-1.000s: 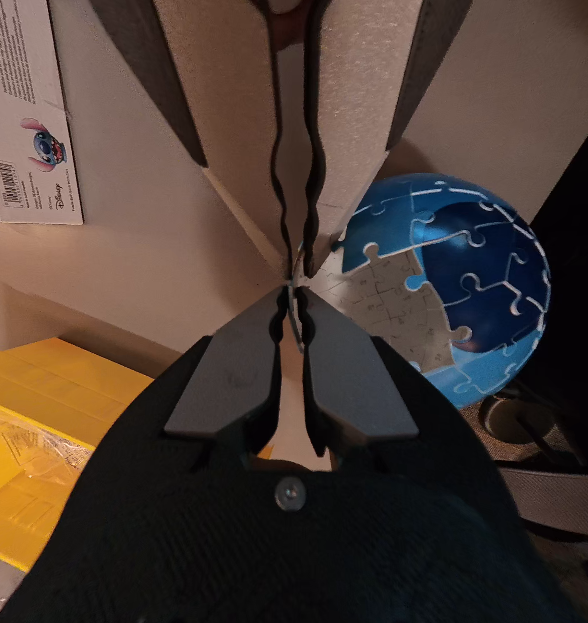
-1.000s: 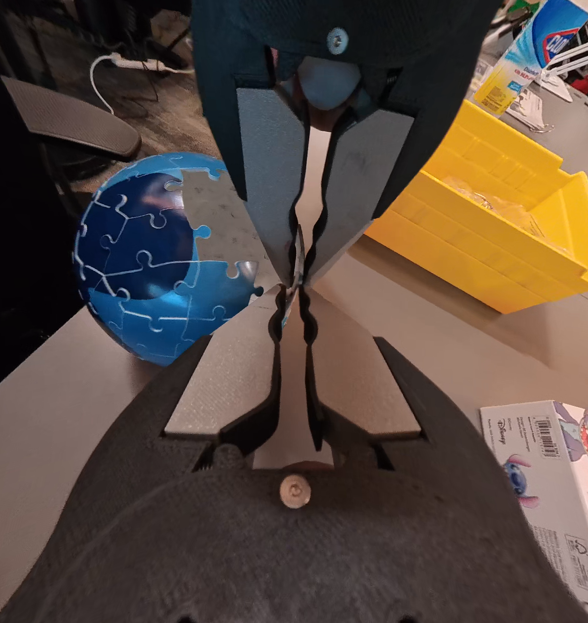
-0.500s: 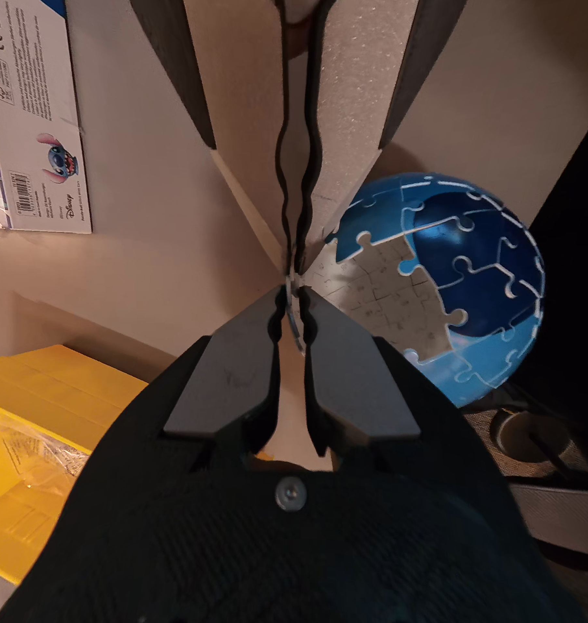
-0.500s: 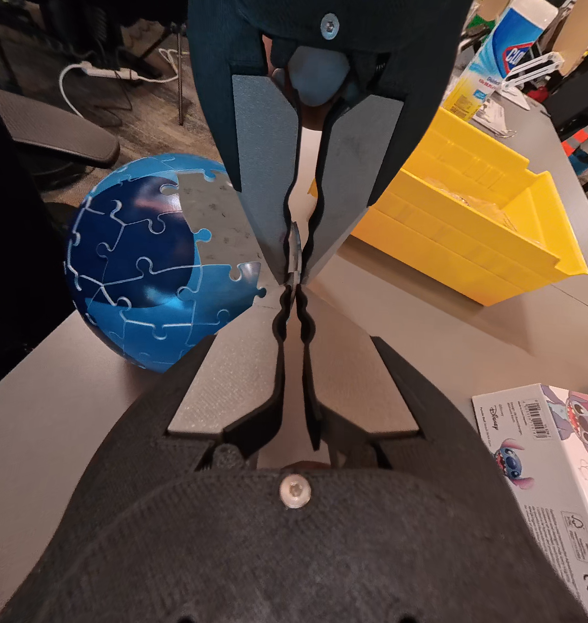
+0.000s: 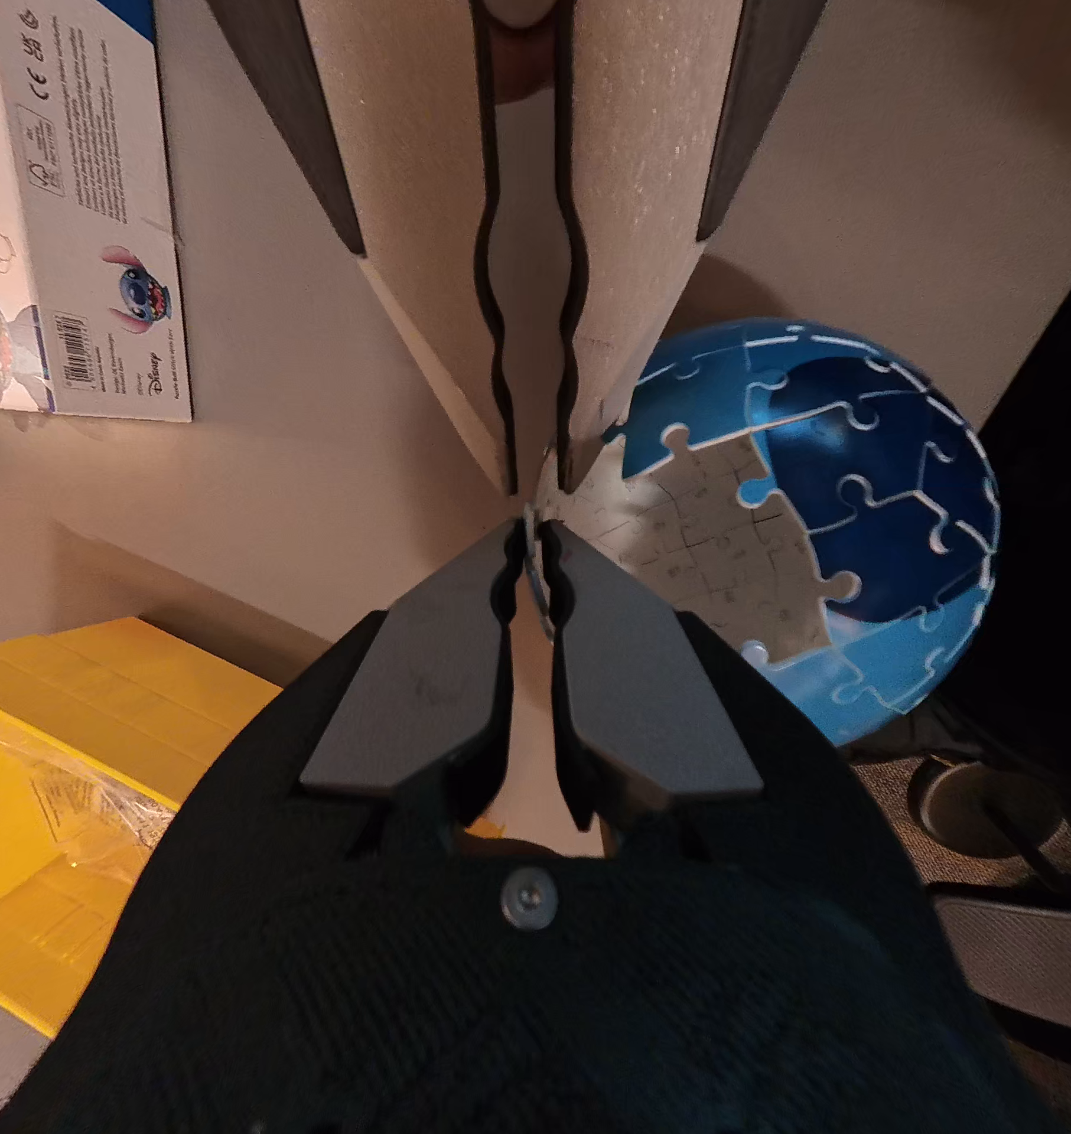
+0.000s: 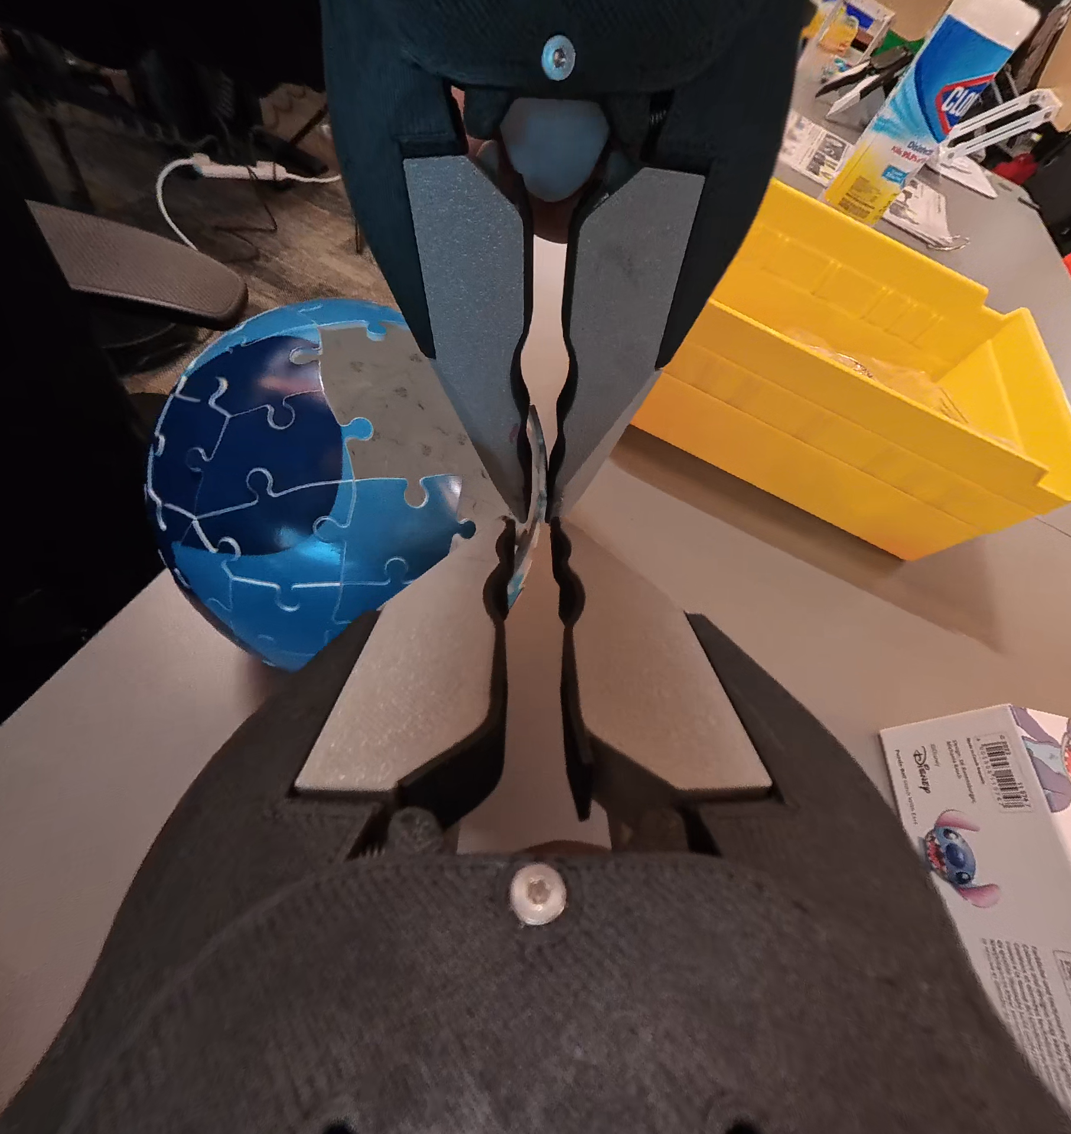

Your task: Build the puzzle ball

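The blue puzzle ball (image 5: pixel 876 521) rests near the table's edge, with a gap in its shell showing the grey inner sides of pieces; it also shows in the right wrist view (image 6: pixel 256 485). The two grippers meet tip to tip beside it. My left gripper (image 5: pixel 529 531) is shut on a thin curved puzzle piece (image 5: pixel 535 574). In the right wrist view, that piece (image 6: pixel 537 454) stands edge-on between the left gripper's fingers and reaches down between my right gripper's (image 6: pixel 531 524) fingers. These are slightly apart, and the piece lies against the left one.
A yellow bin (image 6: pixel 858 393) with clear bags stands behind the grippers. The white puzzle box (image 6: pixel 1011 828) lies on the grey table (image 6: pixel 91 767). A blue and yellow container (image 6: pixel 925 104) stands far back. A chair (image 6: pixel 134 270) and floor lie beyond the table edge. The grippers are tip to tip, or close to it.
My right gripper's fingers have parted a little around the piece. The left gripper keeps its hold. Both grippers have shifted slightly relative to the ball.
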Available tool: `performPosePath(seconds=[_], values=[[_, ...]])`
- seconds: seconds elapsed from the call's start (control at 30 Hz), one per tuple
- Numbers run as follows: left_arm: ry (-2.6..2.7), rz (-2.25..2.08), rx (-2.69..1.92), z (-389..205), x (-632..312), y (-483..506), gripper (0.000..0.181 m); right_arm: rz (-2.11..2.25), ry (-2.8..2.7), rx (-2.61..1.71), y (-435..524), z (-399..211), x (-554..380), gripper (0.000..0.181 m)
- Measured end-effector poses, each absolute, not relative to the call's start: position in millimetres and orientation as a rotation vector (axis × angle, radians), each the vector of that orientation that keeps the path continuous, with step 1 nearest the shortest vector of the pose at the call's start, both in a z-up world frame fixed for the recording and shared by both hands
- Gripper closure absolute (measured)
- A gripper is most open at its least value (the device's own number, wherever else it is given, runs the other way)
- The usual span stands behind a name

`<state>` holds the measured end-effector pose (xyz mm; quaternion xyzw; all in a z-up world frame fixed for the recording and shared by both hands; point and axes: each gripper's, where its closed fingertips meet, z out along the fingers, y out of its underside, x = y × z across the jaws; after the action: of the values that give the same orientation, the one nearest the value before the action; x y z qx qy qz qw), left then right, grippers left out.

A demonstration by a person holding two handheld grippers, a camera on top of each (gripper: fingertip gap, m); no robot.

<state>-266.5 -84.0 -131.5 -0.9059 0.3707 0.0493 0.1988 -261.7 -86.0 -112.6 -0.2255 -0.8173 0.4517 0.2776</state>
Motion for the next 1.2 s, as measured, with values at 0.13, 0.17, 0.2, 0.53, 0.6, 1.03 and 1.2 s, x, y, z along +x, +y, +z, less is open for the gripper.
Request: performPosePath(seconds=[0.13, 0.17, 0.2, 0.53, 0.6, 1.03, 1.2], values=[[1.025, 0.133, -2.542, -131.7, -267.0, -84.0, 0.179, 1.241, -2.213, -0.63, -84.9, -113.7, -261.1, 0.172], [1.024, 0.135, -2.545, -132.0, -267.3, -84.3, 0.179, 1.235, -2.222, -0.633, -83.9, -113.7, -260.9, 0.171], [1.023, 0.138, -2.55, -132.2, -267.7, -84.6, 0.179, 1.235, -2.23, -0.632, -83.1, -112.5, -260.2, 0.171], [1.006, 0.121, -2.552, -132.6, -267.3, -83.8, 0.179, 1.351, -2.267, -0.713, -75.1, -96.5, -259.3, 0.17], [1.005, 0.123, -2.552, -132.6, -267.4, -83.9, 0.179, 1.344, -2.301, -0.743, -78.9, -100.0, -261.2, 0.17], [1.003, 0.129, -2.562, -134.1, -265.0, -81.4, 0.178, 1.13, -2.417, -0.709, -87.1, -117.2, -263.4, 0.176], [1.015, 0.106, -2.567, -134.8, -264.0, -83.4, 0.174, 1.087, -2.387, -0.699, -86.3, -117.7, -265.2, 0.18]])
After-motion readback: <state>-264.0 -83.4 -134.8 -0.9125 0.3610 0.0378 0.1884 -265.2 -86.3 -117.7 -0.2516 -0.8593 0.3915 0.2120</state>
